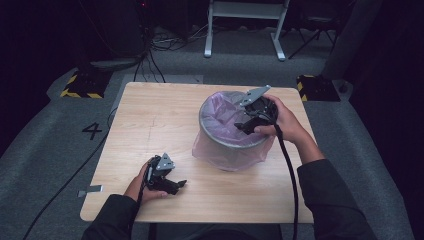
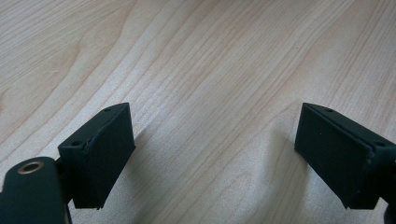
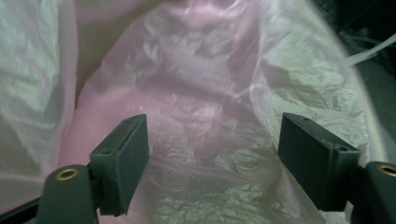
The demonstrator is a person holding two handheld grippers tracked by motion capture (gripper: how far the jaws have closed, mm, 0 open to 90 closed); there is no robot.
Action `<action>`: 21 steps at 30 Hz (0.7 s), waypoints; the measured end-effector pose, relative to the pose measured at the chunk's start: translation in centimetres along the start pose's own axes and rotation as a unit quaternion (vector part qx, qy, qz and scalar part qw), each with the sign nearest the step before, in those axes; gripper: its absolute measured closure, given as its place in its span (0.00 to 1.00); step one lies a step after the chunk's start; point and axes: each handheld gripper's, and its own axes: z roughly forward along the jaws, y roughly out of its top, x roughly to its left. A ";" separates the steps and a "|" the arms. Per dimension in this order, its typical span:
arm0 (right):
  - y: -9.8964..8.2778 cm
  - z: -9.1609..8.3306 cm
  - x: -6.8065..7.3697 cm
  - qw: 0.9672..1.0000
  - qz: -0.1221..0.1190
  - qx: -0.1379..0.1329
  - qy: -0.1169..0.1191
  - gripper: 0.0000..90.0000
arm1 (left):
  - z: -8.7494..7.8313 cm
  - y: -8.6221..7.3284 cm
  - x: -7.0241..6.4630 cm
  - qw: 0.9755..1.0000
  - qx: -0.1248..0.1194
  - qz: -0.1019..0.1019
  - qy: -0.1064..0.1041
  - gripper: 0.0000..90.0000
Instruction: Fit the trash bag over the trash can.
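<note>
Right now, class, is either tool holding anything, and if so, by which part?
Nothing is held. The right tool hangs open over the pink bag lining the bin, with no pad pressing on it. The left tool is open over bare table.

The high view looks forward and down from above the person's side, far enough back to take in the whole tabletop. The left gripper view rides on the left tool, pointing along its jaws and very close to the bare wood just ahead of them. The right gripper view rides on the right tool, facing into the pink bag close ahead. The high view shares the tabletop with the left gripper view and the bag with the right.
</note>
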 end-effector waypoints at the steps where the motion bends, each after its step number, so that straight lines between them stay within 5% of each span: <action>1: 0.0 0.2 0.0 1.000 -0.008 0.009 0.008 0.28 | 0.0 0.0 0.0 1.000 0.000 0.000 0.000 0.13; 8: 0.0 0.7 0.0 0.999 -0.020 0.045 0.014 0.27 | 0.0 0.0 0.0 1.000 0.000 -0.003 0.004 0.13; 12: 0.1 1.4 0.0 0.995 -0.027 0.090 0.014 0.26 | -0.1 -0.1 -0.1 1.000 -0.001 -0.007 0.008 0.13; 21: 0.1 2.0 -0.2 0.991 -0.027 0.129 0.018 0.24 | -0.1 -0.1 -0.1 1.000 -0.001 -0.009 0.009 0.13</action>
